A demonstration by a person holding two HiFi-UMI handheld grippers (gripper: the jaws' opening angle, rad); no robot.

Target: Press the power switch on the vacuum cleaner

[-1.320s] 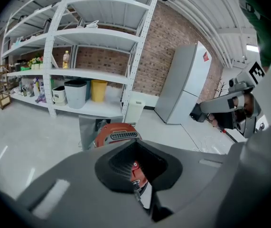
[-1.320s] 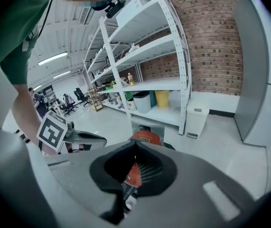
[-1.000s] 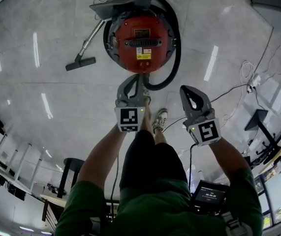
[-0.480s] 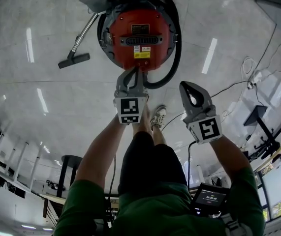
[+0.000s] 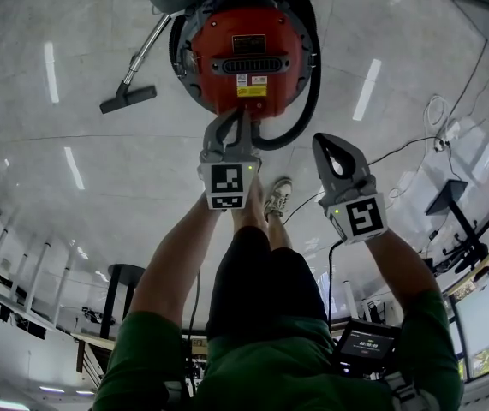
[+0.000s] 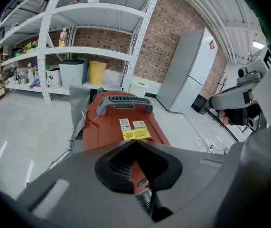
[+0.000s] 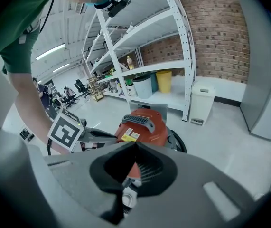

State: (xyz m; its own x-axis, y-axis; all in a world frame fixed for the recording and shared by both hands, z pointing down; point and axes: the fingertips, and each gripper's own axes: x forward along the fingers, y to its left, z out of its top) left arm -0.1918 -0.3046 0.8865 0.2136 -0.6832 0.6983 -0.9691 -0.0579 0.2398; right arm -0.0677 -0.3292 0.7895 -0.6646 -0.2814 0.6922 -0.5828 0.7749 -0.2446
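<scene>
The red vacuum cleaner (image 5: 244,54) stands on the pale floor straight ahead, its grey carry handle (image 6: 124,102) across the top and yellow and white labels (image 5: 251,86) on the side facing me. I cannot make out the power switch. My left gripper (image 5: 234,118) is shut and holds nothing; its tip lies over the vacuum's near edge, just below the labels. Off to the right, clear of the vacuum body, my right gripper (image 5: 328,146) is also shut and holds nothing. From the right gripper view, the vacuum (image 7: 142,125) sits ahead with the left gripper's marker cube (image 7: 68,133) beside it.
A black hose (image 5: 310,101) loops round the vacuum's right side. A wand with a floor nozzle (image 5: 124,98) lies to its left. Cables (image 5: 437,114) trail on the floor at right. White shelving with bins (image 6: 78,72) and a grey cabinet (image 6: 187,75) stand behind. My shoes (image 5: 278,202) are below the grippers.
My left gripper has moved forward, so its tip now overlaps the vacuum's near edge. The right gripper has stayed about where it was.
</scene>
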